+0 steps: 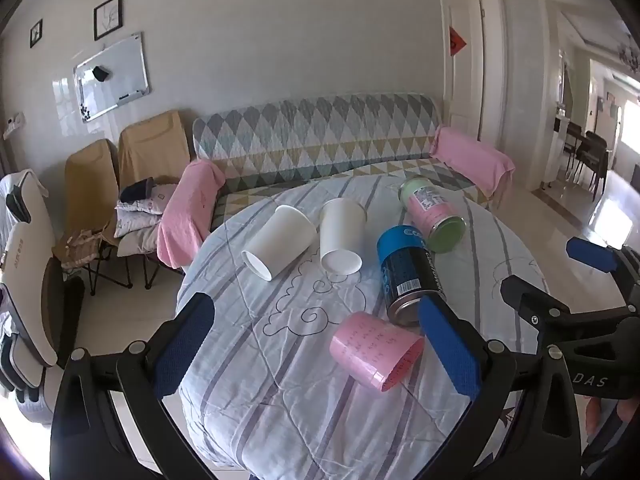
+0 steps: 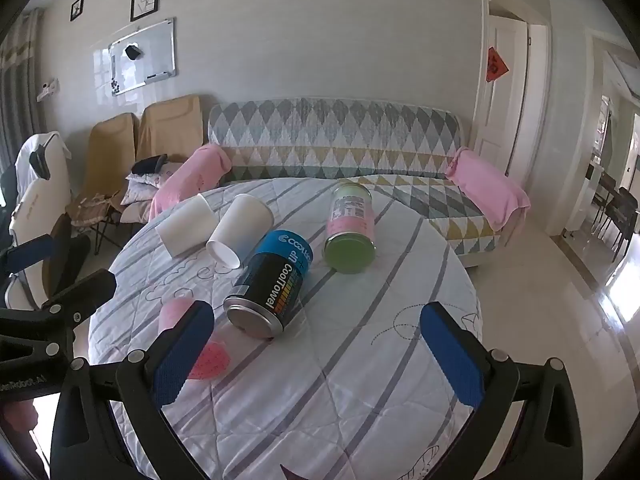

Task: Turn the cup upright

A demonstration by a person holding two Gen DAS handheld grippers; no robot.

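Note:
Several containers lie on their sides on a round table with a striped quilted cover [image 1: 280, 380]. A pink cup [image 1: 374, 352] lies nearest, just left of my left gripper's right finger; in the right wrist view it [image 2: 176, 312] is partly hidden behind the left finger. Two white cups [image 1: 280, 248] [image 1: 342, 240] lie further back, also in the right wrist view [image 2: 186, 224] [image 2: 240, 228]. My left gripper [image 1: 316, 344] is open and empty above the near table edge. My right gripper [image 2: 316, 344] is open and empty, beside it.
A blue-black can [image 1: 408, 272] [image 2: 272, 284] and a pink-green jar [image 1: 434, 216] [image 2: 350, 228] lie on their sides mid-table. A patterned sofa [image 1: 320, 136] with pink cushions stands behind. Folding chairs [image 1: 120, 184] stand left. Tiled floor [image 2: 560, 300] lies right.

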